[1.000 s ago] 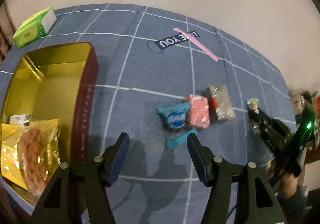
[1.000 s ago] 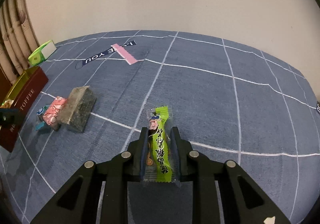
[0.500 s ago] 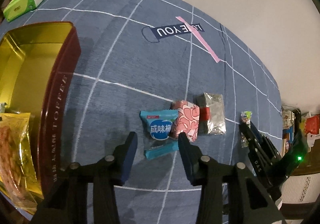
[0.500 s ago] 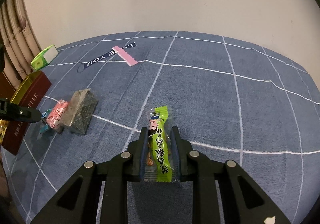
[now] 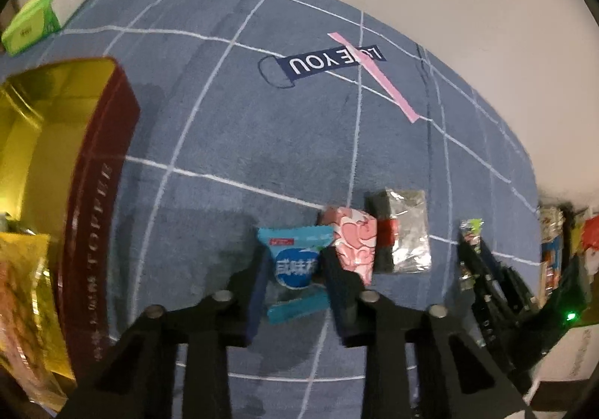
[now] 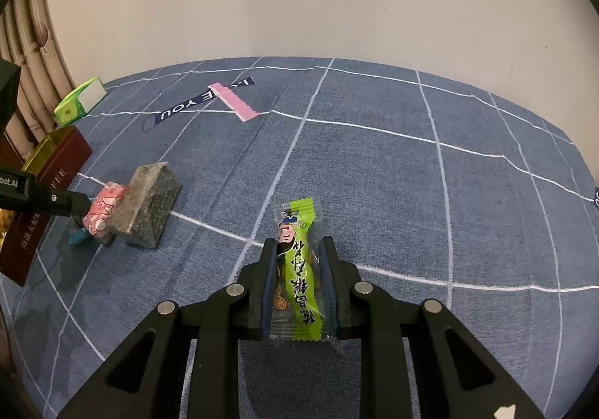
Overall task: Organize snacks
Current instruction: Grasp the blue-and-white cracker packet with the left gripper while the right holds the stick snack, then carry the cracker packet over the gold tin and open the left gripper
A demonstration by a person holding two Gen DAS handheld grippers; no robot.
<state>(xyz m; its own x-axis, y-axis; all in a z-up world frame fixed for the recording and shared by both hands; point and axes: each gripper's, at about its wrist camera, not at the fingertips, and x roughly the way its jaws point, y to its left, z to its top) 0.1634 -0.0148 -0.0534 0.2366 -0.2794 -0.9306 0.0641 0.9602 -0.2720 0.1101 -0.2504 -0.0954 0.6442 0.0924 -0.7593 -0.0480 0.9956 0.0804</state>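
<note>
The left hand-held gripper [image 5: 294, 275] is low over the blue checked cloth of the table [image 5: 224, 142], its two blue-padded fingers [image 5: 256, 291] standing on either side of a blue snack packet [image 5: 295, 262]. Whether the pads already press the wrapper cannot be told; a gap seems to show on both sides, so the jaws read as spread around it rather than clamped. The packet lies flat, near the middle of the table's near edge in the left wrist view. Touching its right side is a pink patterned snack [image 5: 353, 243], and against that one leans a silver-grey packet [image 5: 406, 232] with a red band.

The right hand-held gripper [image 6: 297, 282] is clenched on a green-striped snack bar [image 6: 299, 269], the clear wrapper pinched lengthwise between both fingers, its top end sticking out past the fingertips above the cloth. In the left wrist view this gripper sits well to the right of the silver-grey packet, toward the table's right edge.

At the left edge of the table stands an open dark red tin [image 5: 101, 202] with a gold inside, holding a yellow bag of snacks [image 5: 22, 291]. A green tissue box [image 5: 41, 18] lies at the far left corner. A pink strip [image 5: 374, 76] crosses a printed navy label [image 5: 329, 61] toward the far edge.
</note>
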